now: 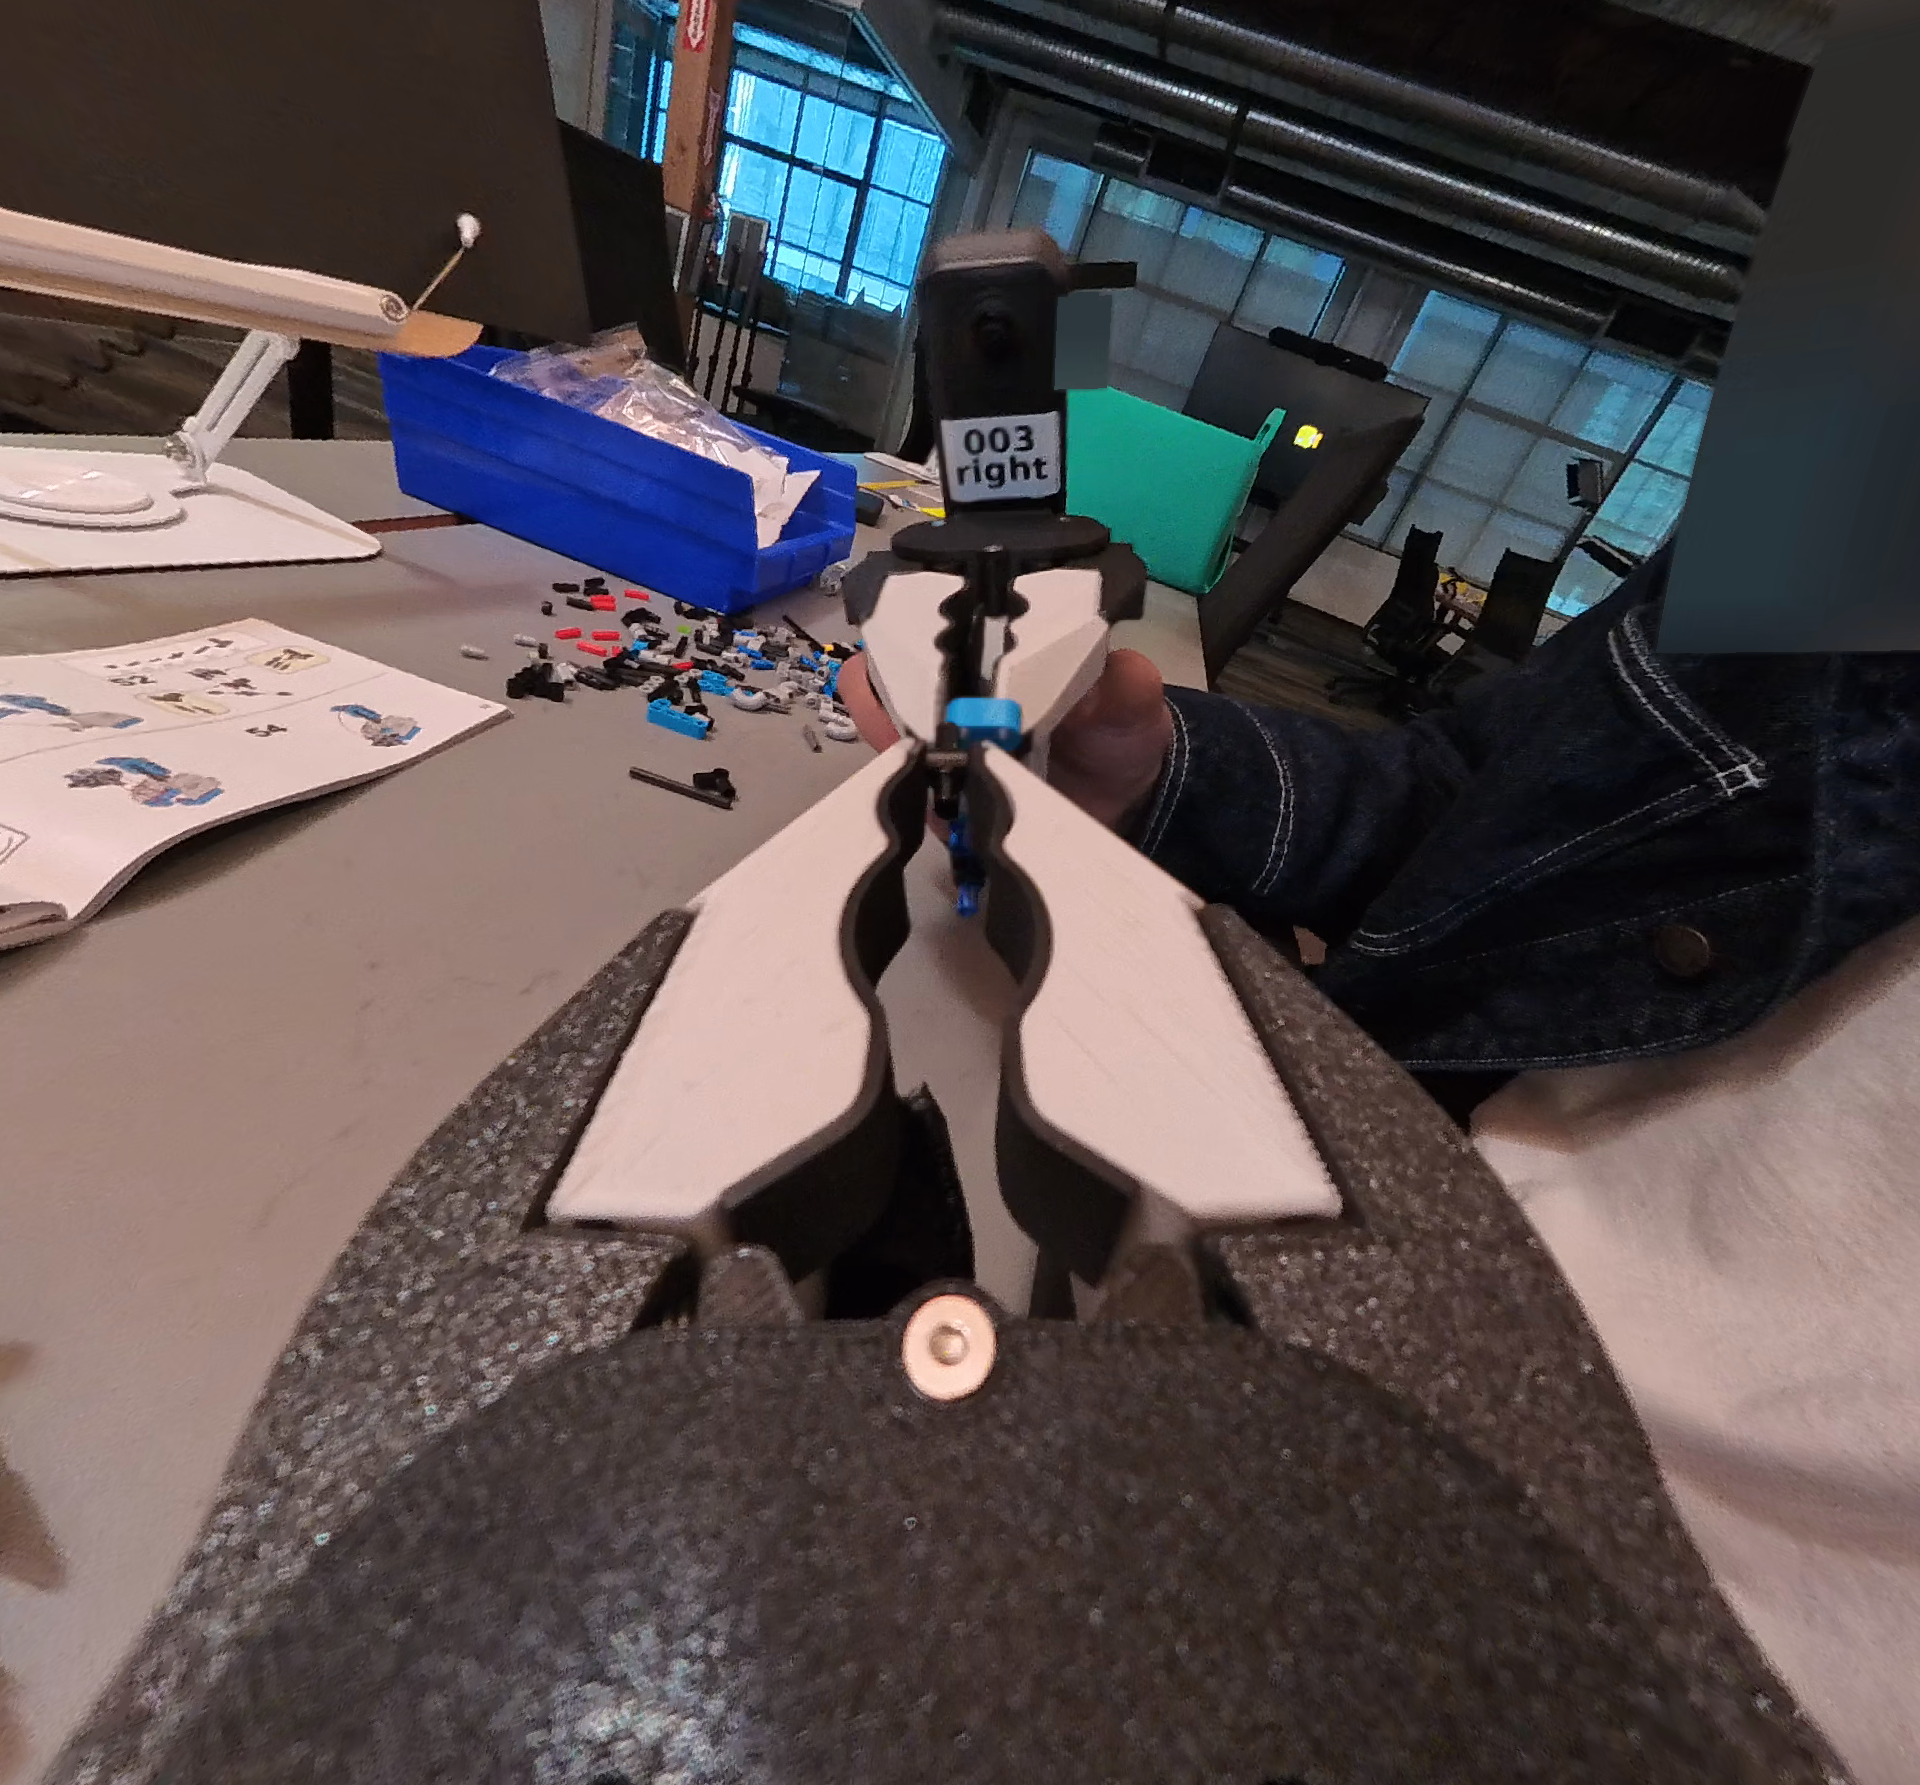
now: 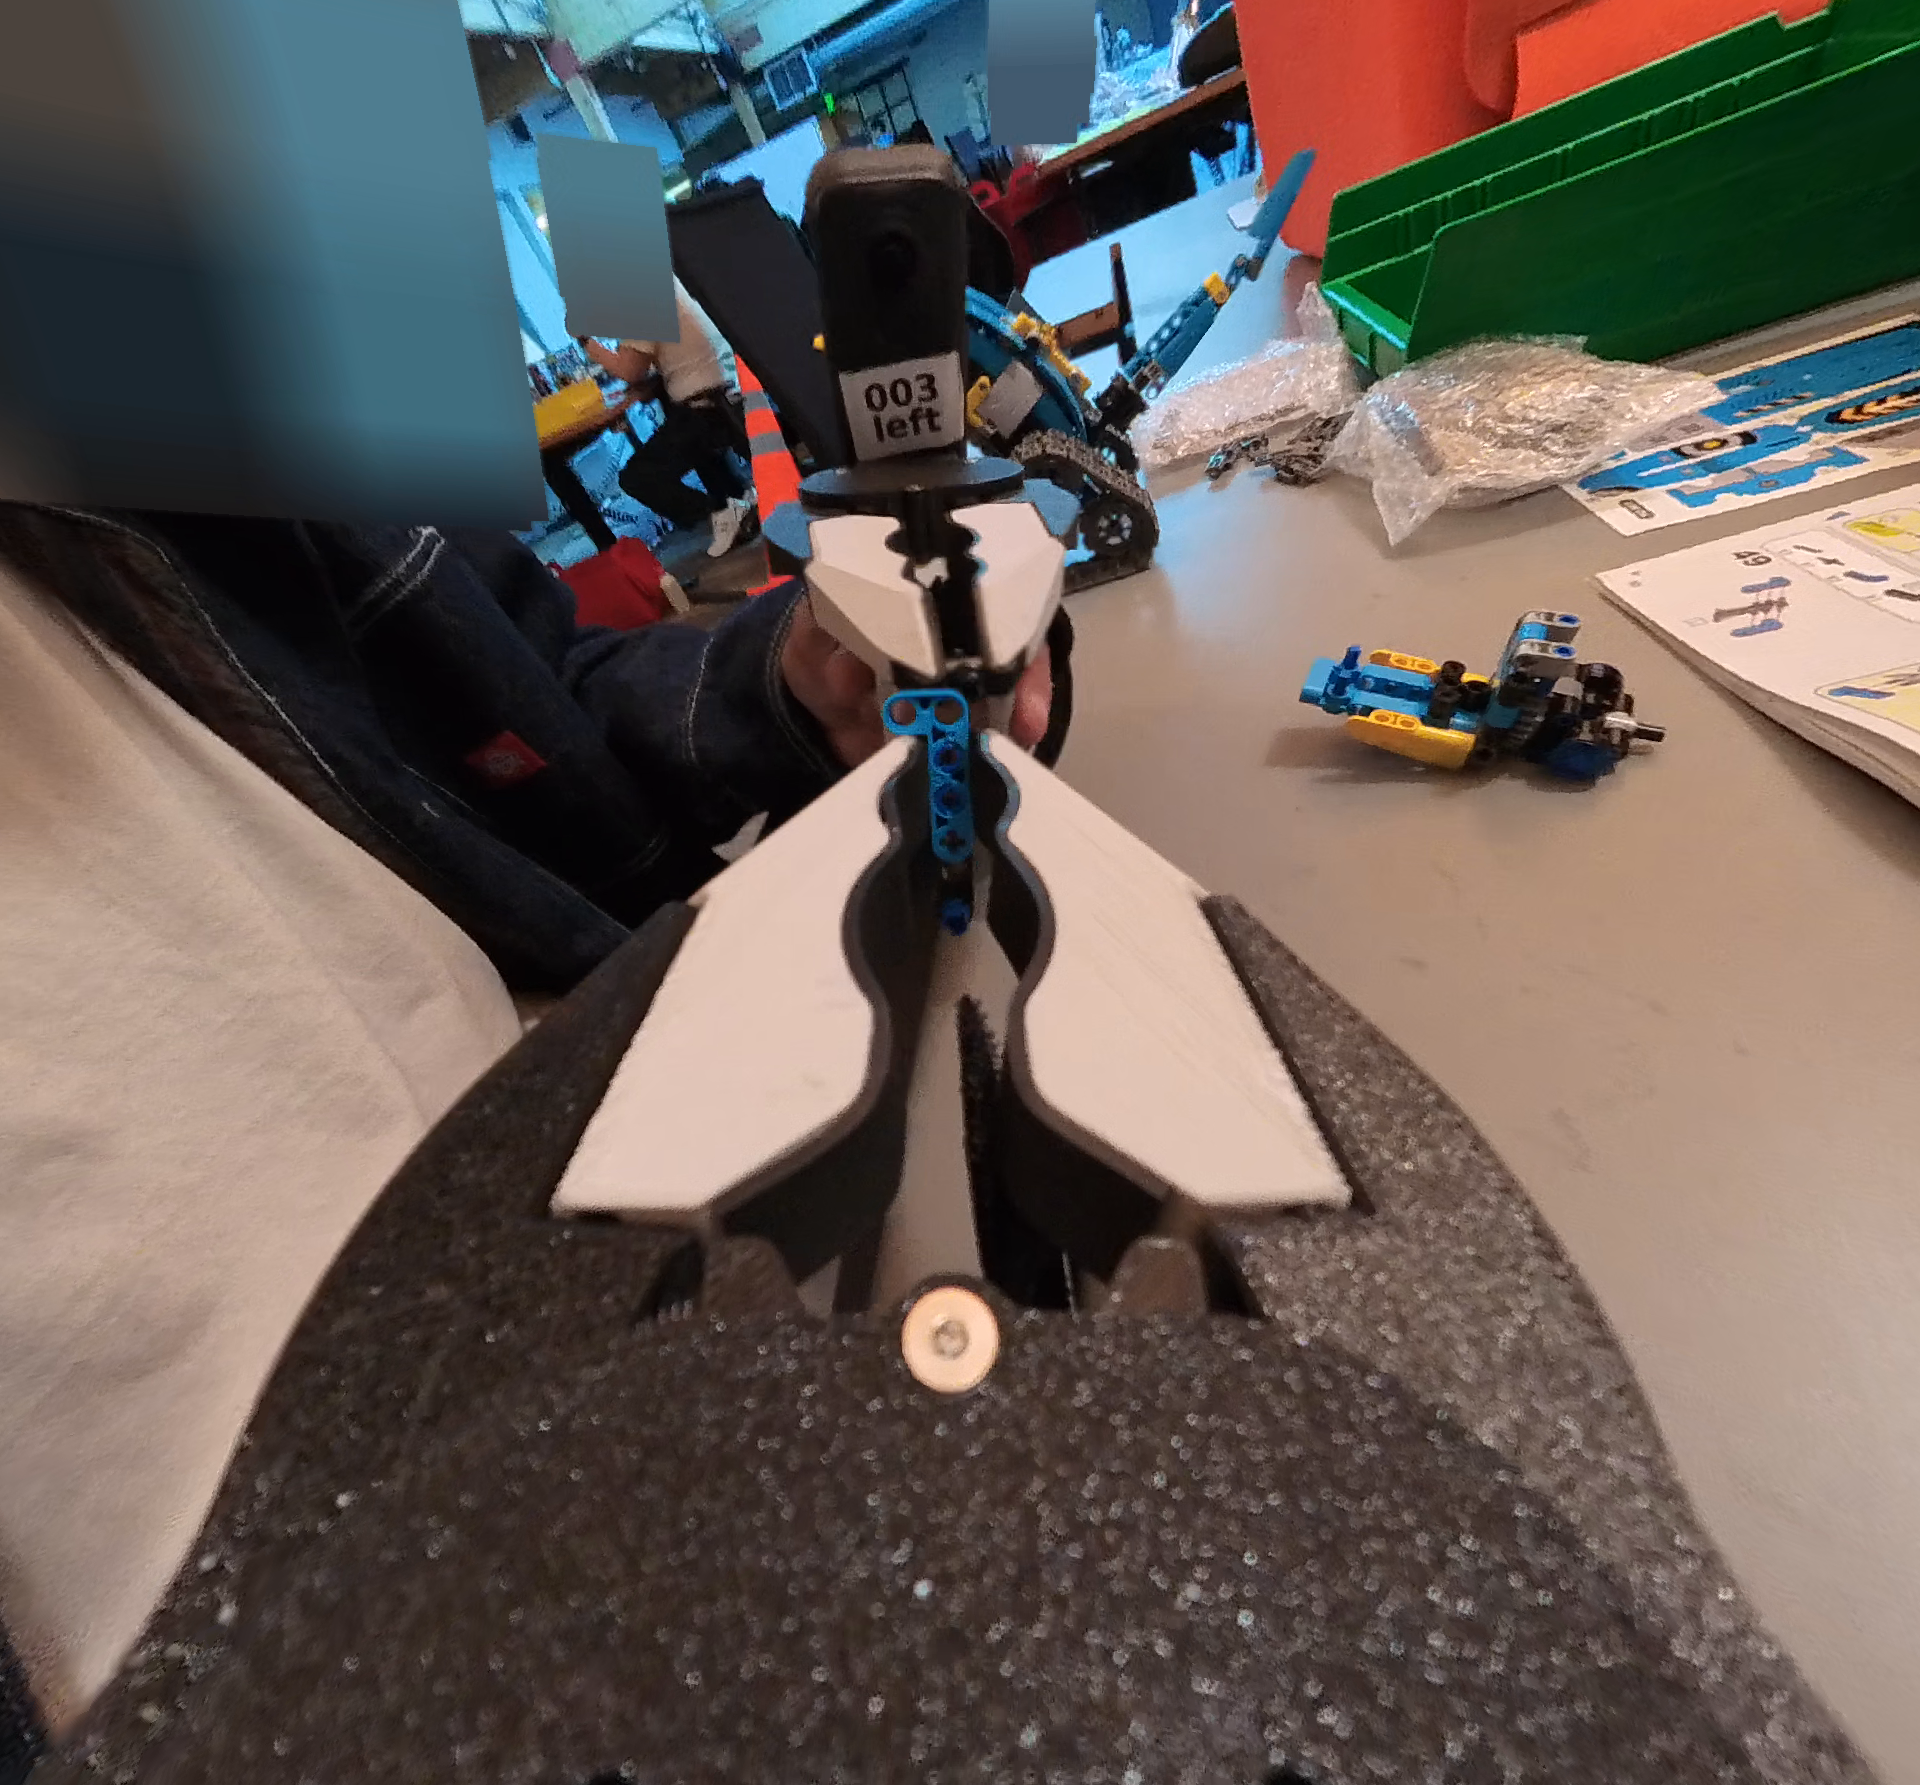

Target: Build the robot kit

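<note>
My two grippers meet tip to tip above the grey table (image 1: 364, 956). My right gripper (image 2: 940, 748) is shut on a blue T-shaped beam (image 2: 940, 779), which hangs upright with its cross-bar on top and a small blue pin (image 2: 954, 916) at its lower end. My left gripper (image 1: 951, 759) is shut on a small black pin (image 1: 945, 767) and its tips rest against the top of the beam (image 1: 982, 717). The left gripper shows opposite in the right wrist view (image 2: 961, 670), and the right gripper opposite in the left wrist view (image 1: 977, 696).
A pile of loose small parts (image 1: 675, 655), a blue bin (image 1: 582, 478), an open booklet (image 1: 208, 727) and a white lamp (image 1: 208, 291) lie to the left. A small blue-yellow model (image 2: 1475, 707), plastic bags (image 2: 1486, 416), a green bin (image 2: 1621, 208) and a tracked model (image 2: 1081, 447) lie to the right. My two grippers' fingertips are within a few centimetres of each other.
</note>
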The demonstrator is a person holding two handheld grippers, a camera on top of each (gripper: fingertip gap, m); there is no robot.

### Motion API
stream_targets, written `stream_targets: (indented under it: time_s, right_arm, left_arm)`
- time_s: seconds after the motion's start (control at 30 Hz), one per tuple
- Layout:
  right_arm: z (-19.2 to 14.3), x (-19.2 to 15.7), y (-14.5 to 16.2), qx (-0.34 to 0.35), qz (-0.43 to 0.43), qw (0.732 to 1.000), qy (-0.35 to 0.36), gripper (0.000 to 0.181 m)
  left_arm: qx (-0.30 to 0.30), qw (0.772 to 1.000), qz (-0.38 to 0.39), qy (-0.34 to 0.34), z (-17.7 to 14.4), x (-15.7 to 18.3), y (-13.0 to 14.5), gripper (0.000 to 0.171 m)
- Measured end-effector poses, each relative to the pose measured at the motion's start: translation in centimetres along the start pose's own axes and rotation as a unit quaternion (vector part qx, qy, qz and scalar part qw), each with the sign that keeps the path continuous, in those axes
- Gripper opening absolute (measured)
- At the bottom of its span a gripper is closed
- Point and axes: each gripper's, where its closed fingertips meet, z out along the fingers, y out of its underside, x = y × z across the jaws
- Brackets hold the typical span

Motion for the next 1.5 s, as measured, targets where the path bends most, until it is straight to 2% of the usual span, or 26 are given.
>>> stream_targets:
  time_s: [0.1, 0.4, 0.67, 0.83, 1.0, 1.13, 1.23, 1.37, 1.43, 1.5]
  right_arm:
    - [-0.5, 0.2, -0.5, 0.012, -0.001, 1.000, 0.004, 0.006]
    - [-0.1, 0.3, 0.4, -0.013, -0.003, 1.000, 0.003, 0.006]
    - [0.0, -0.2, 0.2, 0.017, 0.023, 0.999, -0.023, 0.006]
    - [-0.3, -0.2, 1.0, -0.014, -0.005, 1.000, -0.007, 0.005]
    - [-0.5, -0.1, 2.3, -0.073, -0.072, 0.995, 0.016, 0.007]
    - [-0.6, 0.0, 3.0, -0.088, -0.079, 0.993, 0.020, 0.007]
    - [-0.5, -0.1, 2.7, -0.064, -0.035, 0.997, -0.002, 0.006]
    - [-0.6, 0.4, 3.6, -0.072, -0.001, 0.997, -0.005, 0.007]
    - [-0.7, -0.6, 3.1, -0.053, 0.043, 0.996, -0.058, 0.004]
    - [-0.6, 0.1, 4.5, -0.086, 0.042, 0.995, -0.038, 0.005]
  left_arm:
    - [-0.005, 1.000, 0.007, 0.001, 0.1, 0.2, 0.2, 0.007]
    - [-0.016, 1.000, 0.017, -0.006, 0.4, 0.1, 0.6, 0.006]
    - [-0.005, 0.999, 0.031, -0.005, 0.4, 0.5, 0.5, 0.006]
    - [-0.028, 0.999, 0.030, -0.003, 0.7, 0.5, 1.3, 0.006]
    - [-0.057, 0.998, -0.001, 0.017, 0.9, 0.5, 2.3, 0.006]
    - [-0.072, 0.997, -0.028, 0.028, 1.1, 0.4, 2.9, 0.006]
    - [-0.067, 0.996, -0.047, 0.035, 1.1, 0.2, 2.7, 0.006]
    - [-0.089, 0.995, -0.034, 0.015, 1.3, -0.2, 3.5, 0.006]
    - [-0.084, 0.996, 0.003, 0.023, 1.3, 0.7, 3.2, 0.006]
    - [-0.119, 0.993, 0.019, 0.004, 1.3, 0.2, 4.4, 0.006]
